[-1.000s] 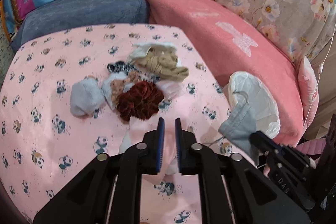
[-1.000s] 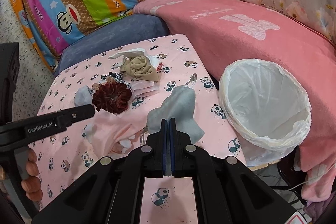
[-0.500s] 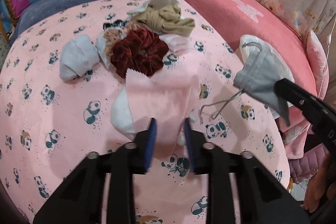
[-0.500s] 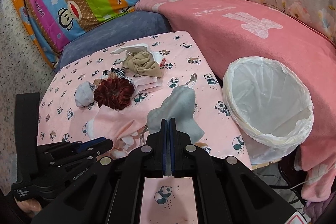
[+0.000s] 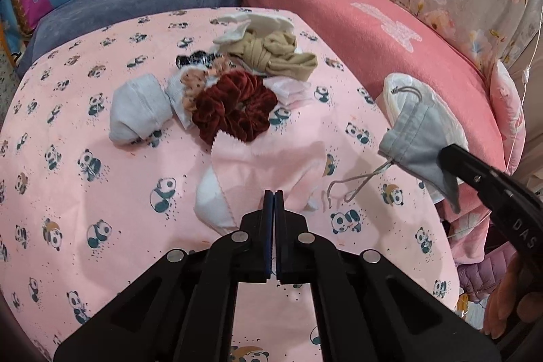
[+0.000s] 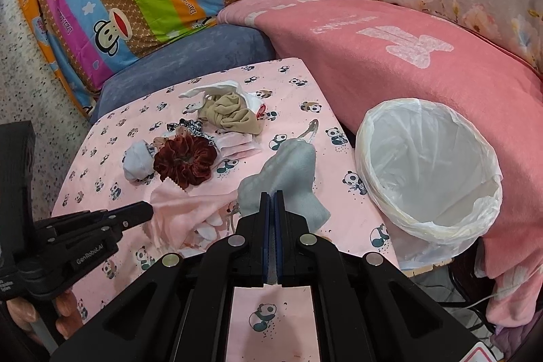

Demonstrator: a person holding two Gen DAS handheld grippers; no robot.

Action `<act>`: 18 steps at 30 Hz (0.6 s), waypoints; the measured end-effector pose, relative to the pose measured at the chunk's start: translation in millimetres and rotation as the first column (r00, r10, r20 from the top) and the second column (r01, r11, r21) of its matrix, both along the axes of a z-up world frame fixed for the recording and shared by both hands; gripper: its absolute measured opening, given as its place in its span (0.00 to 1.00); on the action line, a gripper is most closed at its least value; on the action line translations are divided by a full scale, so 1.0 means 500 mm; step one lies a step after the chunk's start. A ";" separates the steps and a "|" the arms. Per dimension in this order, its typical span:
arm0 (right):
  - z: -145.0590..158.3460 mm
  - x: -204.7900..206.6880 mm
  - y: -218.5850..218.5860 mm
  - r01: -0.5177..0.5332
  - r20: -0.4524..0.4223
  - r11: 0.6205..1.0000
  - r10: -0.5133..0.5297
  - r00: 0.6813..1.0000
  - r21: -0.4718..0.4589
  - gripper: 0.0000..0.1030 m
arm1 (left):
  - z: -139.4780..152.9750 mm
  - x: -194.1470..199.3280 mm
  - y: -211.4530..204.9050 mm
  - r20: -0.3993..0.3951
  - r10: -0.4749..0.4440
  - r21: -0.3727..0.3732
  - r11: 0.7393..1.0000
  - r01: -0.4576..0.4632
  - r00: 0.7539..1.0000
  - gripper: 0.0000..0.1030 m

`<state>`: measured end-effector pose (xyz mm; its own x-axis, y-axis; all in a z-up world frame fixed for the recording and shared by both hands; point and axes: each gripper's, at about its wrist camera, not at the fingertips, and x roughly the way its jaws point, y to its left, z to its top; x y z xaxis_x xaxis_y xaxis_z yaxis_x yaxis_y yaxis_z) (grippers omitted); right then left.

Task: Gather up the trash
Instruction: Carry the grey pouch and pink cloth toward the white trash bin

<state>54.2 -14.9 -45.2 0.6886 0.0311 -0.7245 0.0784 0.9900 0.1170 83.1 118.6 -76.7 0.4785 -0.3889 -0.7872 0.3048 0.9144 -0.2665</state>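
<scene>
Pink cloth [image 5: 268, 165] is pinched in our left gripper [image 5: 273, 195], low over the panda-print table [image 5: 85, 192]. Our right gripper [image 6: 270, 196] is clamped on a grey pouch [image 6: 288, 178], held above the table's edge just beside the white-lined bin [image 6: 431, 172].

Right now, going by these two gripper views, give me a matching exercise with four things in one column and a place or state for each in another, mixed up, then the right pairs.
Things:
1. grey drawstring pouch
2. pink cloth
3. dark red scrunchie
4. white-lined bin

Place or state:
A. lying in the pile on the panda tablecloth, held by nothing
B. pinched in the left gripper
C. standing beside the table with nothing visible inside
D. pinched in the right gripper, lifted off the table

Pairs: 1-D, 2-B, 3-A, 4-C
</scene>
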 end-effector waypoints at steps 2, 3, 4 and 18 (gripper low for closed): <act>0.005 0.000 -0.004 0.003 0.007 1.000 -0.003 1.000 0.002 0.03 | 0.018 0.006 -0.003 0.018 0.004 -0.005 1.000 -0.003 1.000 0.00; 0.009 0.000 -0.006 0.004 0.011 1.000 -0.004 1.000 0.004 0.03 | 0.031 0.009 -0.002 0.031 0.003 -0.010 1.000 -0.003 1.000 0.00; 0.012 0.000 -0.008 0.005 0.015 1.000 -0.006 1.000 0.004 0.03 | 0.045 0.012 -0.002 0.045 0.007 -0.014 1.000 -0.007 0.999 0.00; 0.081 0.011 -0.091 0.065 0.108 0.998 -0.066 0.992 0.009 0.03 | 0.231 0.050 -0.091 0.221 -0.059 -0.066 0.995 0.075 0.973 0.00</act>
<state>59.8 -60.4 -4.6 0.7633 -0.0125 -0.6459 0.1294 0.9825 0.1339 108.2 73.2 38.8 0.6070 -0.4789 -0.6342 0.4230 0.8703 -0.2523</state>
